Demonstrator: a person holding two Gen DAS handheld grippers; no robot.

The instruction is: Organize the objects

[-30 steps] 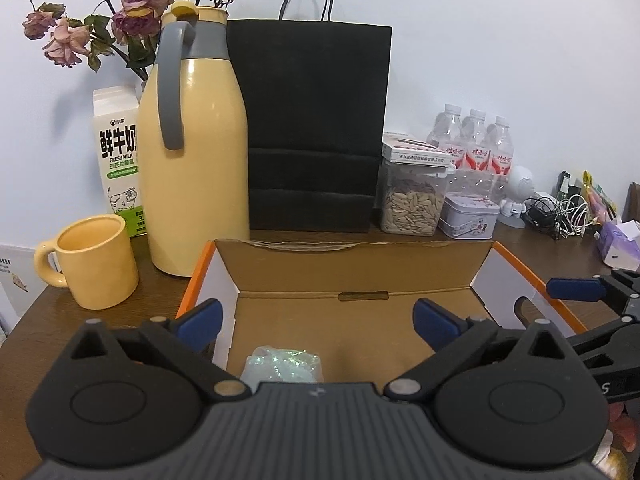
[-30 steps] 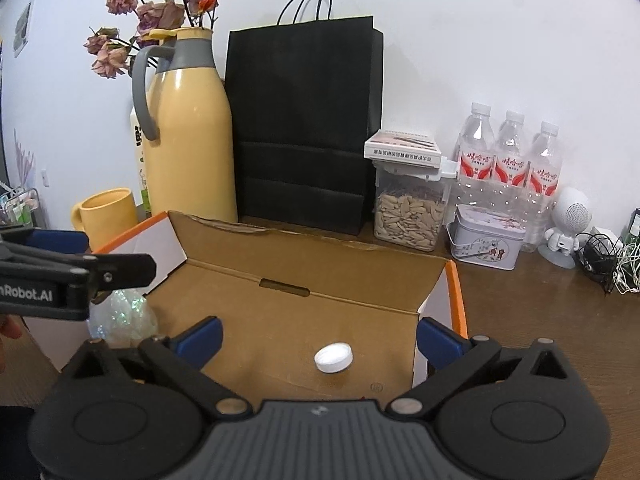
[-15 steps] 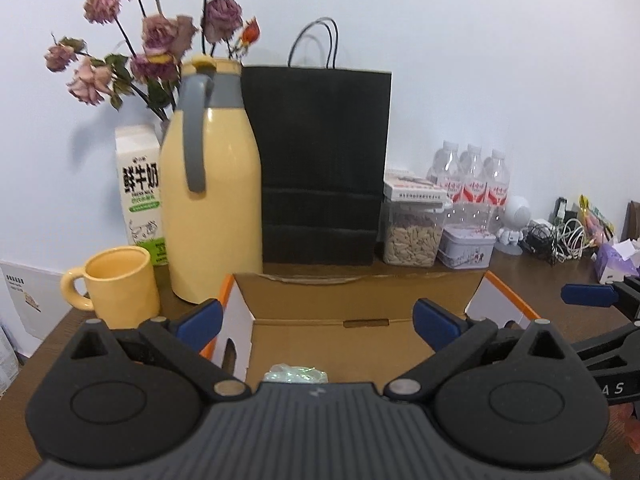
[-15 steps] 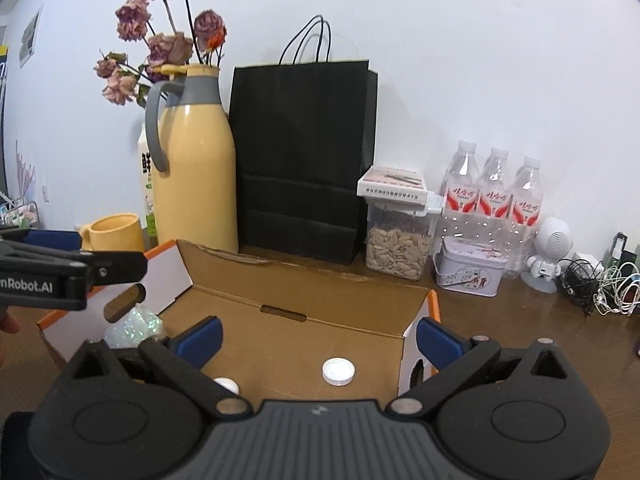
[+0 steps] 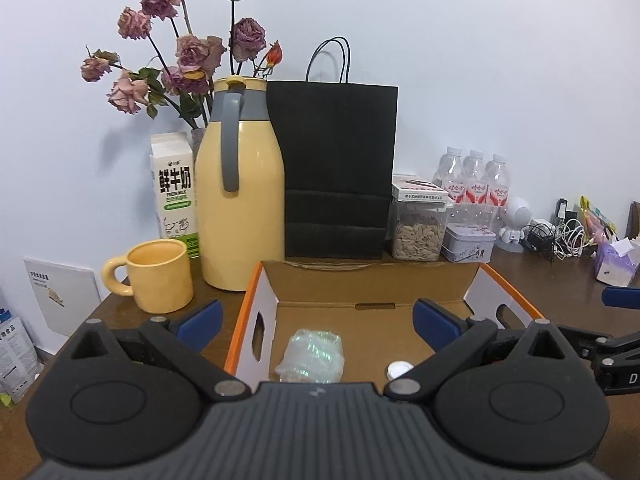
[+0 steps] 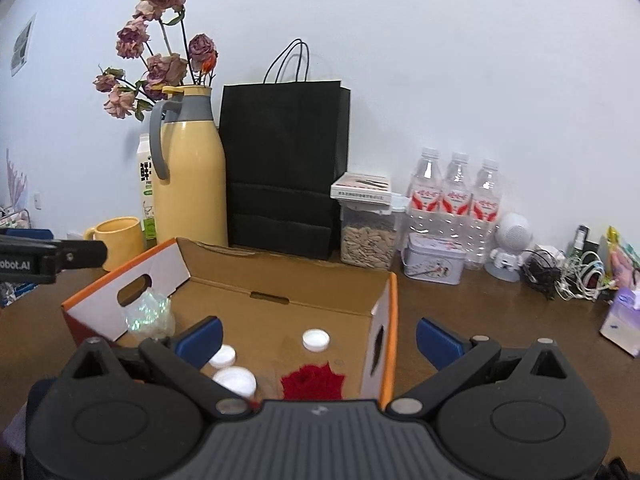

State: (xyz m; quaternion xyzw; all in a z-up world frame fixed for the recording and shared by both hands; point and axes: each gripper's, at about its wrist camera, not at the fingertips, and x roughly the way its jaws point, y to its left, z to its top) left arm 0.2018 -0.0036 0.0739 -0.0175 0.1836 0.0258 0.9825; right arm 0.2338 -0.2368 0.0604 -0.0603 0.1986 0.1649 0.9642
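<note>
between our two sets of jaws sits the open cardboard box (image 6: 280,292) on the brown surface (image 6: 460,312). we hold the left gripper (image 5: 316,322) over the box's near edge, jaws spread wide and holding nothing; a crumpled clear plastic wrapper (image 5: 314,356) lies on the box floor between its fingers, below them. our right gripper (image 6: 318,334) is likewise wide open and empty, its fingers straddling the box's right wall. inside the box we see the wrapper at the left end, three white bottle caps (image 6: 316,339) and a red rose head (image 6: 313,381) near the front. behind the box stand a yellow thermos jug (image 5: 242,208), a black paper bag (image 5: 336,172) and a yellow mug (image 5: 160,276).
</note>
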